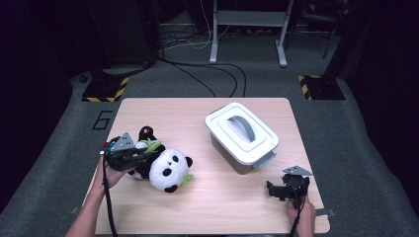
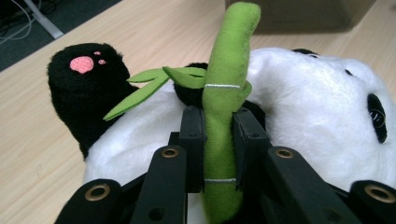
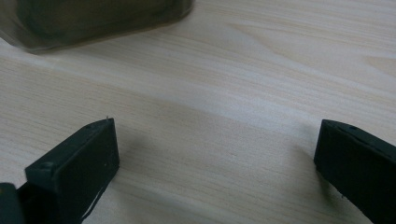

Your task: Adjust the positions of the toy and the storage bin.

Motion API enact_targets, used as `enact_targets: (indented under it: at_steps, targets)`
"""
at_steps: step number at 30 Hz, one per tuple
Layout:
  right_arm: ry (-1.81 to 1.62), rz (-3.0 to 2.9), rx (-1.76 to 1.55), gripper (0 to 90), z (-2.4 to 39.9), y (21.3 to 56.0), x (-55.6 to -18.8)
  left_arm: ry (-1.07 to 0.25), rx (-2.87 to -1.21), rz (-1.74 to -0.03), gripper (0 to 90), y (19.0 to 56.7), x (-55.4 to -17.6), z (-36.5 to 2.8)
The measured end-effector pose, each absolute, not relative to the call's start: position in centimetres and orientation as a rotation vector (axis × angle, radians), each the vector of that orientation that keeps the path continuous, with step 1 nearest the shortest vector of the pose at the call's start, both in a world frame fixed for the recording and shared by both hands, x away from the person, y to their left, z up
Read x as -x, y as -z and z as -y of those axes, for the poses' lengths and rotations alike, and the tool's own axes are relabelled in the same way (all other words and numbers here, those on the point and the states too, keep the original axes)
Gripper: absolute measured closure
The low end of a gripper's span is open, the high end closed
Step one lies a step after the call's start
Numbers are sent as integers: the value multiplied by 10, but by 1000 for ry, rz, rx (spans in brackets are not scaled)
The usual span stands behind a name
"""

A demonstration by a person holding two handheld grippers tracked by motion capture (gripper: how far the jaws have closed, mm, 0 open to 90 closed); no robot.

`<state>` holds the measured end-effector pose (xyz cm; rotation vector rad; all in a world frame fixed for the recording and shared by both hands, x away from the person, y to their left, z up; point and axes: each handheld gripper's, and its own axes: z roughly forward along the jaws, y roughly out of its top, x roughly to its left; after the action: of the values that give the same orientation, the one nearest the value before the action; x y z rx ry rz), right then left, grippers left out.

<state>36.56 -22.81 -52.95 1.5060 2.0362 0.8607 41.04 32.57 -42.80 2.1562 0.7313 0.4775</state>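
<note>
Left claw pinching the panda's bamboo, right claw idle

Nearest me, my right gripper (image 1: 285, 190) rests on the table (image 1: 197, 111) with its jaws spread wide and empty; my left gripper (image 2: 218, 140) is clamped on the bamboo (image 2: 224, 98) of the one panda (image 1: 165, 169) at the table's left. Beyond stands one bin (image 1: 242, 136), lid on. I judge the thin stalk could slip or tear if I lift by it
</note>
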Motion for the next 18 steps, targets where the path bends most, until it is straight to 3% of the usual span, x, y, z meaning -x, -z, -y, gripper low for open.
enact_targets:
  at_steps: [6,7,11,18]
  targets:
    - [-861,-2036,-1506,0,228,529,-366,-450,-2148,-761,745,441,-409,-332]
    - [-861,-2036,-1506,0,228,529,-366,-443,-2137,-769,700,440,-409,-331]
    - [-861,-2036,-1506,0,228,529,-366,-487,-2077,-828,338,432,-405,-331]
    - [-861,-2036,-1506,0,228,529,-366,-539,-1979,-907,179,426,-385,-345]
